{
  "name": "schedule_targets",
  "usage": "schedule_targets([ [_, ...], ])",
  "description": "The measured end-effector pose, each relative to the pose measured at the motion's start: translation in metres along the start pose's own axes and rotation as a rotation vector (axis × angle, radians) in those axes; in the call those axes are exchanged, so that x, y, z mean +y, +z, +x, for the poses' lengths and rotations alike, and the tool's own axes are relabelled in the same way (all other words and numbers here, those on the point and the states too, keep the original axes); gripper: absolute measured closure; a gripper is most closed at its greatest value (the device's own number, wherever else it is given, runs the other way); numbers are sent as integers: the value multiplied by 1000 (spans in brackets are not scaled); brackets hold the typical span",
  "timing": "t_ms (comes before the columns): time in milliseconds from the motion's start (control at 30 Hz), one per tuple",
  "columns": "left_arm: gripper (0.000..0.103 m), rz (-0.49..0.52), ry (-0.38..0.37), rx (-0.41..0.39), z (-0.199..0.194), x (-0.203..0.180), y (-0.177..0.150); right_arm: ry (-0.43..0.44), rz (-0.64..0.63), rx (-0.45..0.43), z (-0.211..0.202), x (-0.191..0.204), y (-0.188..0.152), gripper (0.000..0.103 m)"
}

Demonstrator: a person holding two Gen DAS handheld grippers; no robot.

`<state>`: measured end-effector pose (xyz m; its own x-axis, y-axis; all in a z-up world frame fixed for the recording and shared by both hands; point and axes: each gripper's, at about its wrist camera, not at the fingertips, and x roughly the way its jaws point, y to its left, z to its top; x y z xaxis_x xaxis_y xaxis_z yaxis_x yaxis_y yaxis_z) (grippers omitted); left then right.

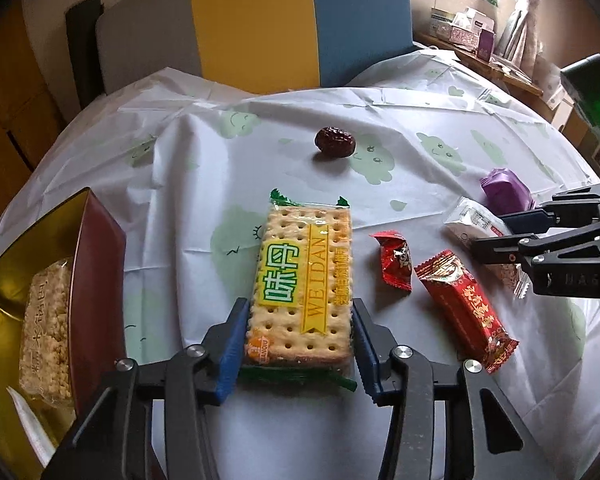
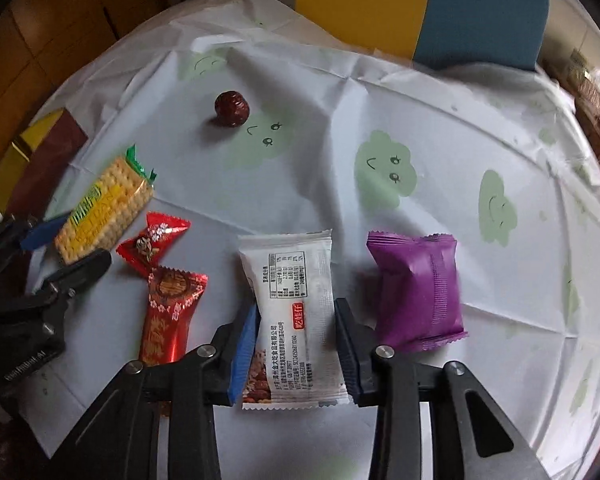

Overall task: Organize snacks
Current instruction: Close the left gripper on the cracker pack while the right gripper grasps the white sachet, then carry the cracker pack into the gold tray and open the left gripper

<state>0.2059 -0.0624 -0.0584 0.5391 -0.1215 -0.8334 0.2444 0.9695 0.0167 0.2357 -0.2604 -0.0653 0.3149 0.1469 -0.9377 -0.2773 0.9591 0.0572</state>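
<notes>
Covered by a white cloth with green cloud prints: table [image 1: 204, 152]. At its left edge: open box [image 1: 100, 264], red outside, gold lining, one clear-wrapped puffed-rice bar [image 1: 46, 332] lying inside; no other content visible in the box.

Near the front edge, toward the left: cracker packet [image 1: 300, 280], yellow label, flat on the cloth. Straddled at its near end by the left gripper [image 1: 298, 344], both blue pads [image 1: 232, 348] pressed against the packet's long sides: clamped.

Toward the right side of the front edge: white snack packet [image 2: 292, 312], printed side up. Clamped likewise by the right gripper [image 2: 296, 344], pads touching both long edges. Just beside it on the right: purple packet [image 2: 418, 292], loose, touching the right finger or nearly so; cannot tell which.

Between the two gripped packets: long red bar [image 2: 170, 316] and small red candy [image 2: 152, 242], close together, untouched. Toward the far edge, well apart from the rest: single dried red date [image 2: 231, 109].

Step in hand, as judged: paired pick-up, both grips seated, neither packet visibly clear of the cloth. Next move required: straight lift, then carry of the cracker packet leftward over the box wall, release inside beside the rice bar. Crinkly film on both packets; slippage possible under a light grip.
</notes>
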Motion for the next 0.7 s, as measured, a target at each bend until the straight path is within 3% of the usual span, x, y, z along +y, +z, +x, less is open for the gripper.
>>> schedule_targets([
  [200, 54, -43, 20, -21, -12, -2, -11, -8, -26, -21, 2, -1, -1, 64],
  [567, 54, -111, 54, -217, -106, 15, -19, -22, -42, -40, -2, 4, -10, 64],
  [700, 54, -143, 83, -249, -131, 30, -26, -50, -76, -59, -4, 14, -16, 64],
])
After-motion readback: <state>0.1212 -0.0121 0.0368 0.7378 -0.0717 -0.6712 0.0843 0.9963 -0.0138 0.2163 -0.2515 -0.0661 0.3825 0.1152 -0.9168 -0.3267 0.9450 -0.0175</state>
